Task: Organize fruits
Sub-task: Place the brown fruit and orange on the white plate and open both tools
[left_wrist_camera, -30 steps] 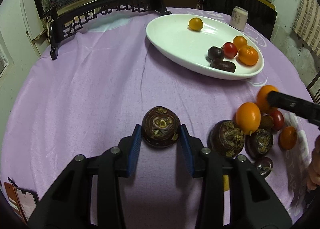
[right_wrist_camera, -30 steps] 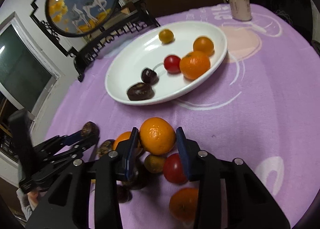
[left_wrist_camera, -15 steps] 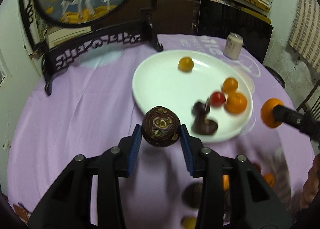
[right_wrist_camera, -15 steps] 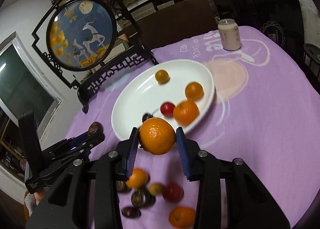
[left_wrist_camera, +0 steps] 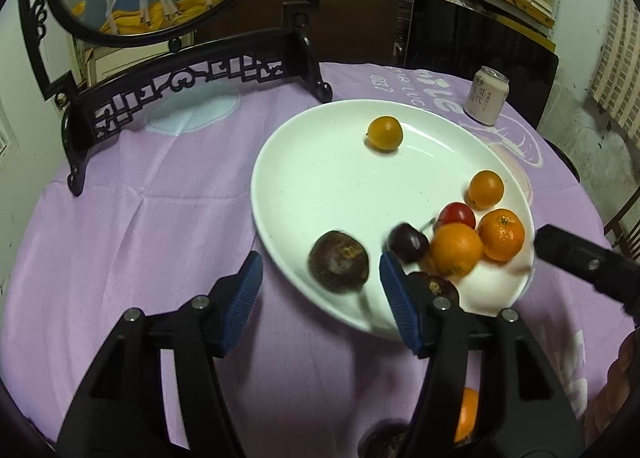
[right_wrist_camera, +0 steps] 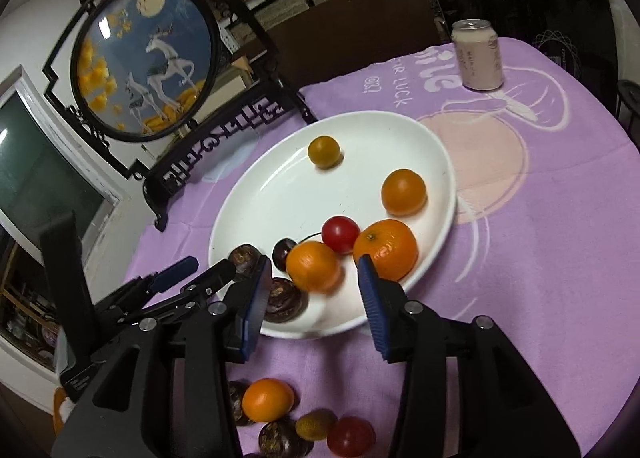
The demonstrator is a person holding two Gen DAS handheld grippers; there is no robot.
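A white oval plate (left_wrist_camera: 320, 178) (right_wrist_camera: 260, 210) on the purple cloth holds several fruits. My left gripper (left_wrist_camera: 320, 294) is open over the plate's near rim; a dark mangosteen (left_wrist_camera: 338, 267) (right_wrist_camera: 244, 256) lies on the plate just beyond its fingers. My right gripper (right_wrist_camera: 310, 298) is open; a blurred orange (right_wrist_camera: 314, 266) (left_wrist_camera: 456, 249) lies in the plate between and beyond its fingers. Also on the plate: a mandarin (right_wrist_camera: 386, 249), a red tomato (right_wrist_camera: 340, 234), a dark cherry (left_wrist_camera: 408, 243), another mangosteen (right_wrist_camera: 284, 294), and two small orange fruits (right_wrist_camera: 403, 192) (right_wrist_camera: 324, 151).
Loose fruits lie on the cloth near me: an orange (right_wrist_camera: 267, 399), a red tomato (right_wrist_camera: 350, 436), a brown fruit (right_wrist_camera: 314, 424) and a mangosteen (right_wrist_camera: 280, 438). A can (right_wrist_camera: 478, 54) stands at the back right. A black framed deer screen (right_wrist_camera: 148, 58) stands behind the plate.
Both grippers moved over the plate and opened. The left let go of the mangosteen and the right let go of the orange; both fruits now lie on the plate.
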